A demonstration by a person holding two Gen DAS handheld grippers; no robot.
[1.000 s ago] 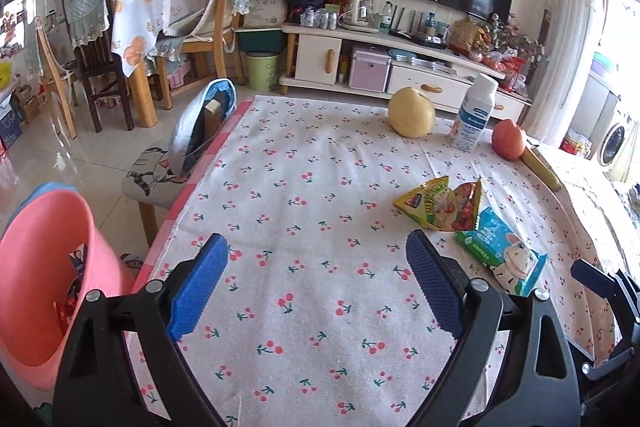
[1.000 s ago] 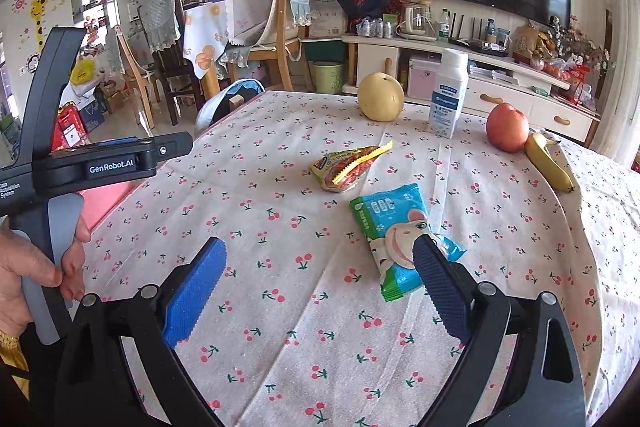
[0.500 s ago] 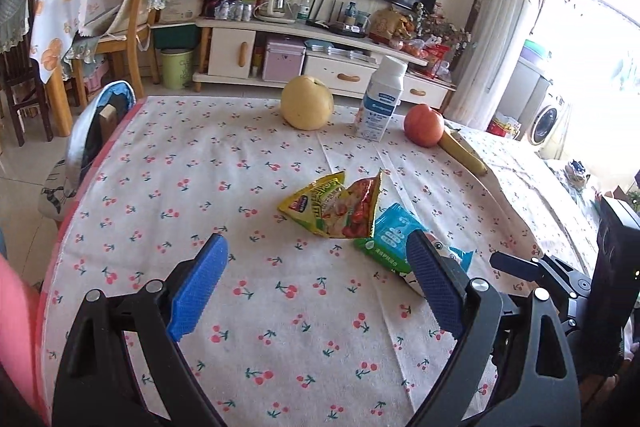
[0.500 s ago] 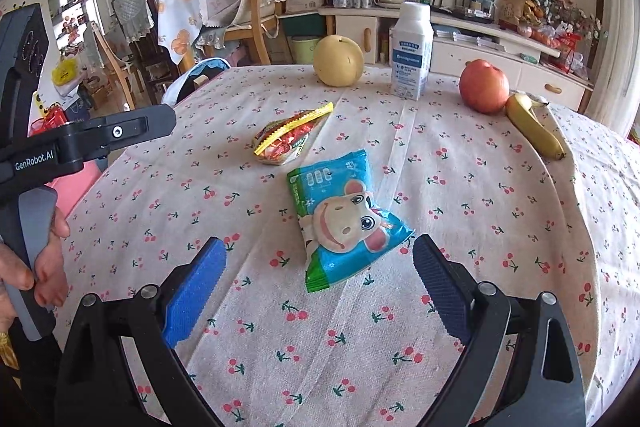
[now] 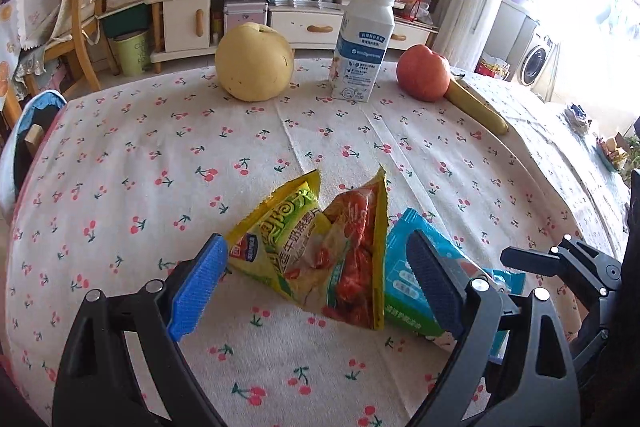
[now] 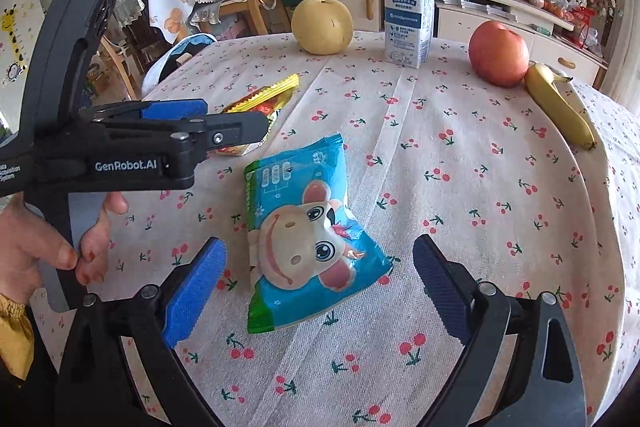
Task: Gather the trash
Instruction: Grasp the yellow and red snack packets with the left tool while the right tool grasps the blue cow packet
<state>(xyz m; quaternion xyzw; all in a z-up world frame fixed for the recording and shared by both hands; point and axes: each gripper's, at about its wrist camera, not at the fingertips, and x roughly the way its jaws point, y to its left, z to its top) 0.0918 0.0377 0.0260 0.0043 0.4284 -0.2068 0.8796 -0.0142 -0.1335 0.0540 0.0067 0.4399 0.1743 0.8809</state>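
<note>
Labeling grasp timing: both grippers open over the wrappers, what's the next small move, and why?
Probably close the left gripper on the yellow wrapper: its open blue pads already straddle it. The right gripper, also open, straddles the blue wrapper and could close likewise. Neither wrapper is gripped yet.

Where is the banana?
In the right wrist view, the banana lies at the table's far right edge, just beside the apple.

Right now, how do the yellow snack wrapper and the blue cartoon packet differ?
The yellow snack wrapper is creased, one corner sticking up; the blue cartoon packet lies puffy and smooth. The wrapper shows a red food print, the packet a cartoon animal face. The wrapper sits between the left gripper's open jaws, the packet between the right gripper's. Both lie on the cherry tablecloth.
</note>
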